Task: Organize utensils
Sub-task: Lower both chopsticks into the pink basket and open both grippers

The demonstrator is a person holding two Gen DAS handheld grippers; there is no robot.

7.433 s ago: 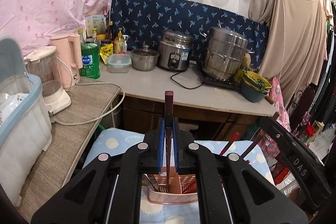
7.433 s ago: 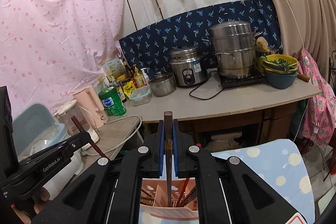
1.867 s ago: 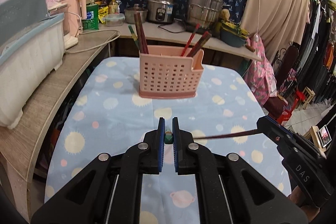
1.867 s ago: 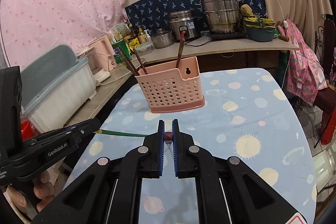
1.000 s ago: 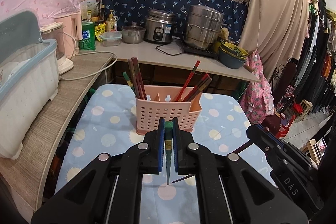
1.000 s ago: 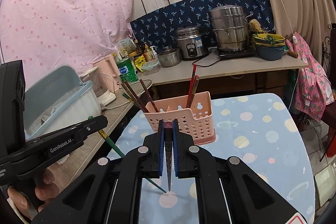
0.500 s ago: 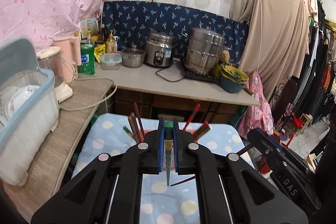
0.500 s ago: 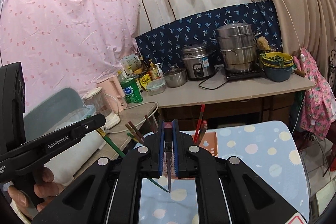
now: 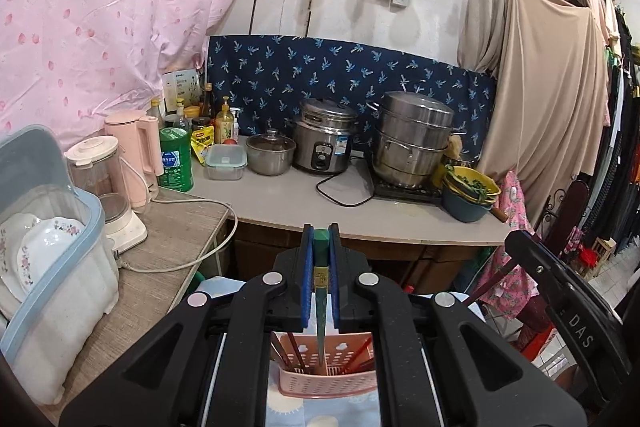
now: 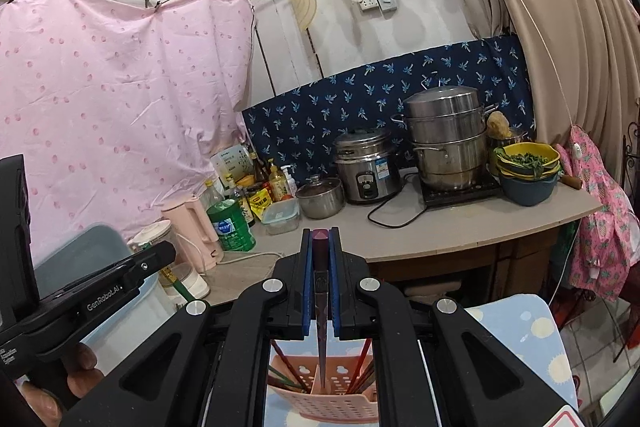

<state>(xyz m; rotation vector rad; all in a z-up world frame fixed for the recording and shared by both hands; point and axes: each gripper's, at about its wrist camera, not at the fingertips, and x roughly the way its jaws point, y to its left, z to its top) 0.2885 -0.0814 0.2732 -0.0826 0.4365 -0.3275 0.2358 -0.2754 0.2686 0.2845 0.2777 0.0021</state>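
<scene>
A: Start close in. What are the fingers doing?

B: The left gripper [image 9: 320,243] has its blue pads [image 9: 306,279] pressed flat against a green chopstick [image 9: 319,291], which hangs point-down between them. The right gripper [image 10: 320,247] clamps a dark maroon chopstick [image 10: 321,291] the same way, thick end up at the fingertips, thin end down.

A: And where is the holder?

B: The pink perforated utensil basket [image 9: 328,383] sits directly below the left gripper on a blue tablecloth with pale dots [image 10: 532,331]. The green chopstick's tip points down into it. In the right wrist view the same basket [image 10: 320,403] lies under the maroon chopstick's tip, near the middle divider. Other chopsticks, red and brown, lean in its compartments on both sides.

A: Can either camera see the other gripper?

B: Yes. The right one shows at the left view's right edge, its chopstick slanting down. The left one shows at the right view's left edge, with a person's hand [image 10: 76,375] under it.

A: Further off?

B: On the left, a blue-rimmed dish bin [image 9: 52,267] holding flowered plates, then a blender [image 9: 108,195] and a pink kettle [image 9: 138,151]. On the rear counter [image 9: 360,215], a green bottle [image 9: 175,159], a small lidded pot [image 9: 270,155], a rice cooker [image 9: 324,143] and a stacked steel steamer [image 9: 414,139].
</scene>
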